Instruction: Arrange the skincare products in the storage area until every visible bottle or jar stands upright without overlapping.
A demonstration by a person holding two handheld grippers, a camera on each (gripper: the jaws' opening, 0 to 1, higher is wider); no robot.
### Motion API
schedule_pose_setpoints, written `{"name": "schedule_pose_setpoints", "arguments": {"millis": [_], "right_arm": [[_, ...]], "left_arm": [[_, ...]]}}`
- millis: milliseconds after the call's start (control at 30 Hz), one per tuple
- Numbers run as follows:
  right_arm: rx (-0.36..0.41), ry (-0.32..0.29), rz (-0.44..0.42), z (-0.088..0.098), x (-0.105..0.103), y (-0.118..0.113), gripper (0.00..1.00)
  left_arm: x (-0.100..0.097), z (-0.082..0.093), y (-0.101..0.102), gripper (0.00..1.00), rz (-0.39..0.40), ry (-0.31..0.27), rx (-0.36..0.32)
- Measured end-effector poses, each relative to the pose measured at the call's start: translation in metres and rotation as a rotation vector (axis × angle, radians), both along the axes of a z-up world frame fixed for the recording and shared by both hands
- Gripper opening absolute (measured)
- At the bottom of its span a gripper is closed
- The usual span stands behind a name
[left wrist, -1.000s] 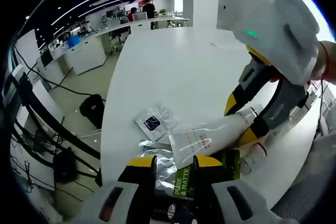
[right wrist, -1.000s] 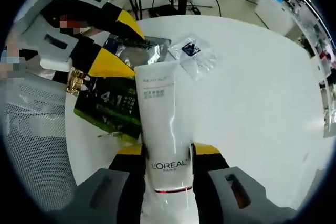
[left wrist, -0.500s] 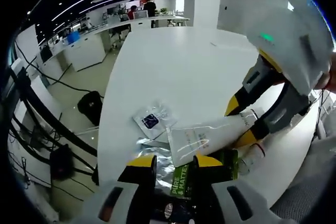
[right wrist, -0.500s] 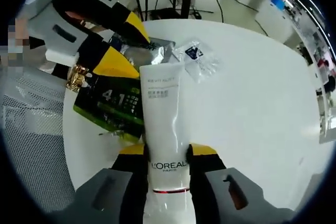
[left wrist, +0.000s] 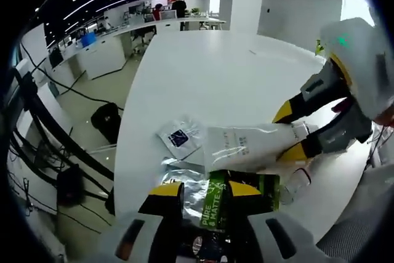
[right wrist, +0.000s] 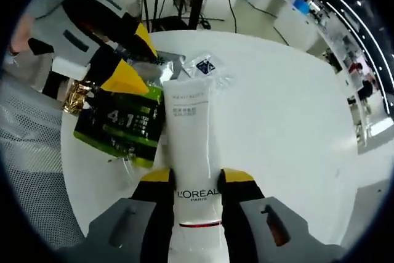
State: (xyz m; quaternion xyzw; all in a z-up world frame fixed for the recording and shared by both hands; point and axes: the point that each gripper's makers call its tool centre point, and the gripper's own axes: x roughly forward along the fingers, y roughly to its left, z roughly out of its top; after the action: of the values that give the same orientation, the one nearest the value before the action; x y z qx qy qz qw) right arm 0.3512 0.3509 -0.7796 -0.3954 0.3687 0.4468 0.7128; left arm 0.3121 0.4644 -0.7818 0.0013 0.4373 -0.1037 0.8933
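Tube [right wrist: 192, 146] sits squeezed between my right gripper's [right wrist: 197, 180] jaws, above the white table [right wrist: 289, 121]. My left gripper [left wrist: 198, 190] seems to pinch the green packet [left wrist: 237, 198], though I cannot tell for sure. A silver pouch [left wrist: 184, 180] lies just beside it.
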Motion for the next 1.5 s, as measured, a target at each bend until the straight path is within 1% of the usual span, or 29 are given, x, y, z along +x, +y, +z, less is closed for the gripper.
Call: {"name": "schedule_pose_setpoints", "arguments": {"millis": [33, 67, 100, 133, 167, 233, 267, 333, 367, 400, 467, 533, 567, 667, 767, 900, 933, 1033, 1067, 1100, 1133, 1167, 1267, 1333, 1400, 1500], "right_arm": [[0.015, -0.009, -0.011, 0.003, 0.002, 0.002, 0.27], [0.047, -0.024, -0.030, 0.009, 0.005, 0.002, 0.27], [0.067, -0.032, -0.041, 0.012, 0.007, 0.005, 0.27], [0.093, -0.042, -0.052, 0.017, 0.008, 0.007, 0.27], [0.110, -0.053, -0.057, 0.021, 0.010, 0.007, 0.27], [0.137, -0.114, -0.057, 0.032, 0.011, 0.006, 0.27], [0.144, -0.133, -0.056, 0.035, 0.012, 0.005, 0.27], [0.161, -0.143, -0.066, 0.035, 0.015, 0.007, 0.27], [0.169, -0.145, -0.073, 0.036, 0.014, 0.007, 0.27], [0.177, -0.146, -0.082, 0.036, 0.014, 0.006, 0.27], [0.196, -0.148, -0.098, 0.037, 0.013, 0.004, 0.27], [0.219, -0.157, -0.109, 0.040, 0.009, 0.001, 0.27], [0.232, -0.167, -0.107, 0.042, 0.006, 0.001, 0.27], [0.268, -0.194, -0.098, 0.049, 0.001, 0.002, 0.27], [0.308, -0.205, -0.099, 0.057, -0.005, 0.004, 0.27], [0.337, -0.221, -0.087, 0.064, -0.015, 0.007, 0.28], [0.342, -0.224, -0.086, 0.065, -0.016, 0.008, 0.28], [0.369, -0.238, -0.111, 0.070, -0.018, 0.006, 0.28], [0.374, -0.242, -0.113, 0.071, -0.019, 0.005, 0.28], [0.381, -0.253, -0.110, 0.073, -0.020, 0.004, 0.28], [0.383, -0.258, -0.107, 0.073, -0.020, 0.005, 0.28], [0.392, -0.272, -0.098, 0.075, -0.022, 0.005, 0.28], [0.395, -0.278, -0.091, 0.075, -0.027, 0.007, 0.28], [0.401, -0.269, -0.103, 0.075, -0.028, 0.006, 0.28], [0.406, -0.265, -0.108, 0.075, -0.027, 0.005, 0.28], [0.408, -0.280, -0.093, 0.078, -0.030, 0.005, 0.28]], "left_arm": [[0.000, 0.002, -0.001, 0.29, 0.003, -0.003, -0.012], [0.002, 0.004, -0.002, 0.28, 0.006, -0.015, -0.026], [0.004, 0.007, -0.004, 0.28, 0.013, -0.035, -0.057], [0.005, 0.010, -0.006, 0.28, 0.019, -0.043, -0.079], [0.007, 0.014, -0.009, 0.28, 0.029, -0.059, -0.121], [0.010, 0.020, -0.012, 0.28, 0.036, -0.082, -0.173], [0.012, 0.025, -0.015, 0.28, 0.042, -0.106, -0.212], [0.014, 0.033, -0.020, 0.28, 0.043, -0.131, -0.271], [0.015, 0.038, -0.025, 0.28, 0.042, -0.142, -0.320], [0.015, 0.041, -0.027, 0.28, 0.040, -0.151, -0.348], [0.018, 0.052, -0.035, 0.29, 0.020, -0.190, -0.430], [0.017, 0.059, -0.044, 0.31, 0.005, -0.197, -0.504], [0.016, 0.064, -0.050, 0.33, -0.004, -0.197, -0.557], [0.016, 0.073, -0.058, 0.36, -0.015, -0.209, -0.637], [0.019, 0.084, -0.059, 0.36, 0.010, -0.239, -0.715], [0.020, 0.091, -0.059, 0.35, 0.033, -0.252, -0.784], [0.019, 0.093, -0.061, 0.34, 0.042, -0.245, -0.809], [0.021, 0.096, -0.061, 0.27, 0.043, -0.254, -0.826], [0.020, 0.095, -0.063, 0.24, 0.050, -0.249, -0.837], [0.020, 0.095, -0.064, 0.23, 0.050, -0.238, -0.848], [0.017, 0.095, -0.070, 0.23, 0.038, -0.209, -0.877], [0.015, 0.095, -0.074, 0.23, 0.026, -0.192, -0.893], [0.015, 0.094, -0.081, 0.25, 0.011, -0.188, -0.887], [0.014, 0.094, -0.083, 0.25, -0.002, -0.187, -0.867], [0.014, 0.095, -0.083, 0.25, -0.004, -0.184, -0.880], [0.014, 0.096, -0.083, 0.25, 0.006, -0.172, -0.903]]}}
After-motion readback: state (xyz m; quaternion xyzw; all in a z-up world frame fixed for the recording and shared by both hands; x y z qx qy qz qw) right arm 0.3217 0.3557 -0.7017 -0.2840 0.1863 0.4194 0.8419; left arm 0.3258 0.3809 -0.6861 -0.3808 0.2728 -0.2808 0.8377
